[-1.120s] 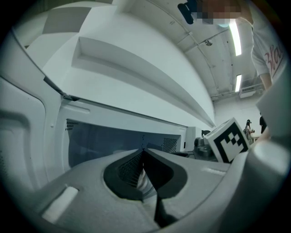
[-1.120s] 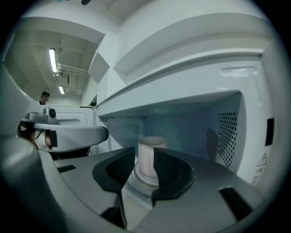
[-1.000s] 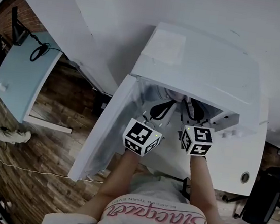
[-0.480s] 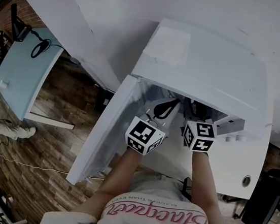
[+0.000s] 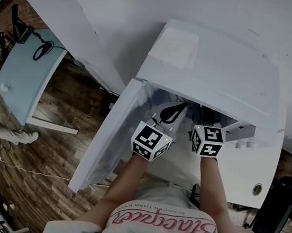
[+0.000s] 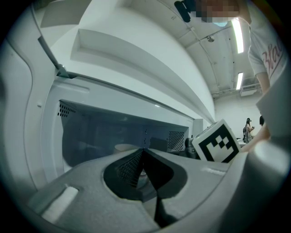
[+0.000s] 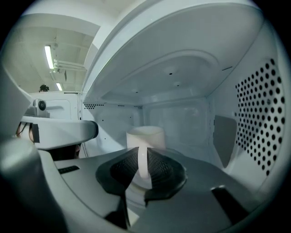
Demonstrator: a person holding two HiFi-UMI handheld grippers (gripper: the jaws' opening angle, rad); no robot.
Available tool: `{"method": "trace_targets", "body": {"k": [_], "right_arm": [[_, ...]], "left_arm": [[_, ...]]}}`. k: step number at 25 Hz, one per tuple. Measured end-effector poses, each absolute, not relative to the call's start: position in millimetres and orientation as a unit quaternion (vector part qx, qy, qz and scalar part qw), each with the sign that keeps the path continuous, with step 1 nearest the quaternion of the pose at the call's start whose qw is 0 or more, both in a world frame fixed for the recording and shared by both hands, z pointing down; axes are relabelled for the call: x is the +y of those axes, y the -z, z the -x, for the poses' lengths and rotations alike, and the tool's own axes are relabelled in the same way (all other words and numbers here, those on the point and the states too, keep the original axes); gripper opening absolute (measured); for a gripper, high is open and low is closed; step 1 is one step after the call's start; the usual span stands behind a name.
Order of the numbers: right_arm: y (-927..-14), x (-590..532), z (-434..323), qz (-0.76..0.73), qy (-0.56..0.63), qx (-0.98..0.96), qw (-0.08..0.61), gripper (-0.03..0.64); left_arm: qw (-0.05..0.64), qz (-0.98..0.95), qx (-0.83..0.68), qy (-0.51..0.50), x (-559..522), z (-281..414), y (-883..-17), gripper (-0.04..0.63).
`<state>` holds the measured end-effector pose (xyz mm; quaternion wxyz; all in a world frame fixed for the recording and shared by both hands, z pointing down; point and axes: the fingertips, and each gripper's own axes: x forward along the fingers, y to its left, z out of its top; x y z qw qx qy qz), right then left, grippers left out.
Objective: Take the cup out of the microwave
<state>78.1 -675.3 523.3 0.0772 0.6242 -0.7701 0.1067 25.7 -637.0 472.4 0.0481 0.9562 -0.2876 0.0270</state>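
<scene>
1 cup [image 7: 144, 134] w/in 1 microwave [image 5: 220, 78].

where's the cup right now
In the right gripper view the white cup stands mid-cavity in the microwave, its handle pinched between the right gripper's jaws, which have just been closing.

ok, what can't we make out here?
- Right gripper view: cup base and contents. The right gripper, jaws just closing on the handle, covers the base, and the rim is seen side-on.
- Head view: cup hidden under the microwave roof.
- Left gripper view: the left gripper, jaws shut, blocks the cavity floor.
</scene>
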Motion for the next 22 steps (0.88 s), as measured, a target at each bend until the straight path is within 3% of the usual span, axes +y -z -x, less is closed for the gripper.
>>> {"method": "trace_targets", "body": {"k": [22], "right_arm": [[-516.9, -665.3, -71.4, -0.636, -0.098, -0.761, 0.077, 0.051]], "left_arm": [[0.043, -0.956, -0.289, -0.021, -620.4, -17.9, -463.0, 0.006]]}}
